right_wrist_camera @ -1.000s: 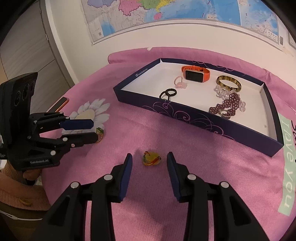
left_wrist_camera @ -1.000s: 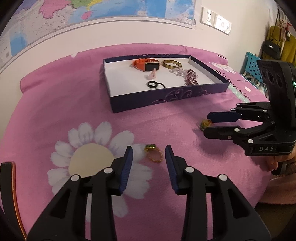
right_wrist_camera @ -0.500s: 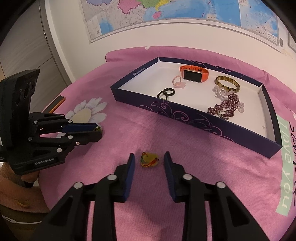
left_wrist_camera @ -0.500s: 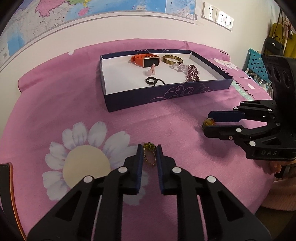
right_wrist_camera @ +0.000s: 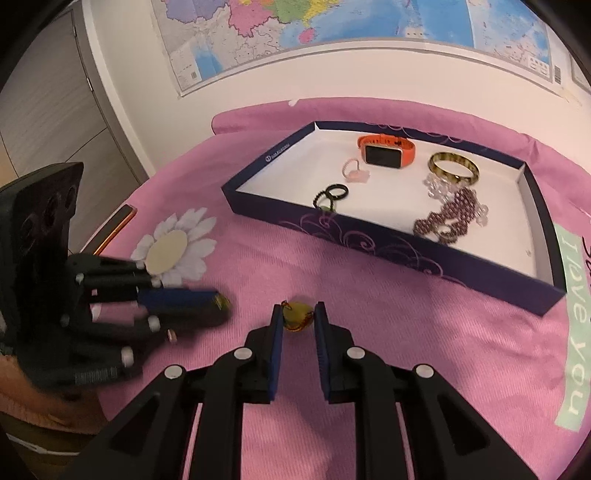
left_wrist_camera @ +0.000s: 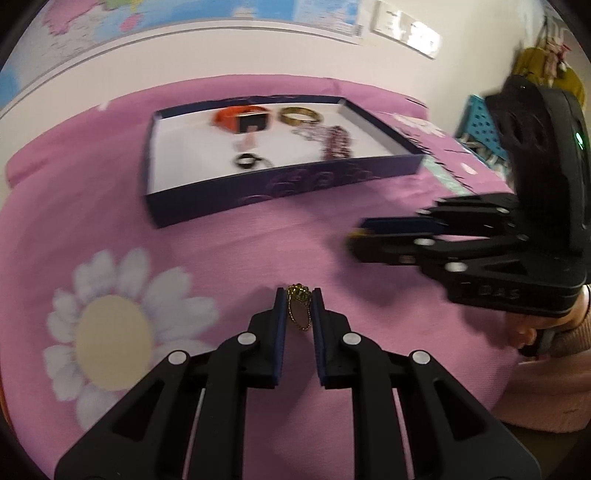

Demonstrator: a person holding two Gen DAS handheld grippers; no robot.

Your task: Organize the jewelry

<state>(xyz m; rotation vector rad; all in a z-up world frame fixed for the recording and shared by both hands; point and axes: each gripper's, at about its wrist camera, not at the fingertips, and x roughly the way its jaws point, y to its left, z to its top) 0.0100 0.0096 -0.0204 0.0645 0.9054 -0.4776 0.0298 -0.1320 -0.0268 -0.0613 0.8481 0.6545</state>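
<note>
While both grippers are working low over the pink cloth [right_wrist_camera: 369, 295], we are seeing each one on its own small piece. The left gripper [left_wrist_camera: 299, 310] is clamping a gold ring [left_wrist_camera: 298, 312] with a dark green top; the ring is standing between the blue pads, pinched on both sides, just right of the printed daisy [left_wrist_camera: 114, 332]. The right gripper [right_wrist_camera: 299, 319] is closing its jaws on an amber pendant [right_wrist_camera: 297, 316]; the pads are touching both of its sides while it is sitting on the cloth. In the left wrist view the right gripper is blurred, with a speck of yellow at its tip. We are seeing the navy box [right_wrist_camera: 369, 243] lying well beyond both pieces, near the wall. In it are lying an orange watch [right_wrist_camera: 386, 149], a gold bangle [right_wrist_camera: 453, 168], a pink ring [right_wrist_camera: 355, 171], black rings [right_wrist_camera: 332, 194] and a purple bead string [right_wrist_camera: 448, 218]. A map [right_wrist_camera: 332, 29] is hanging above.
</note>
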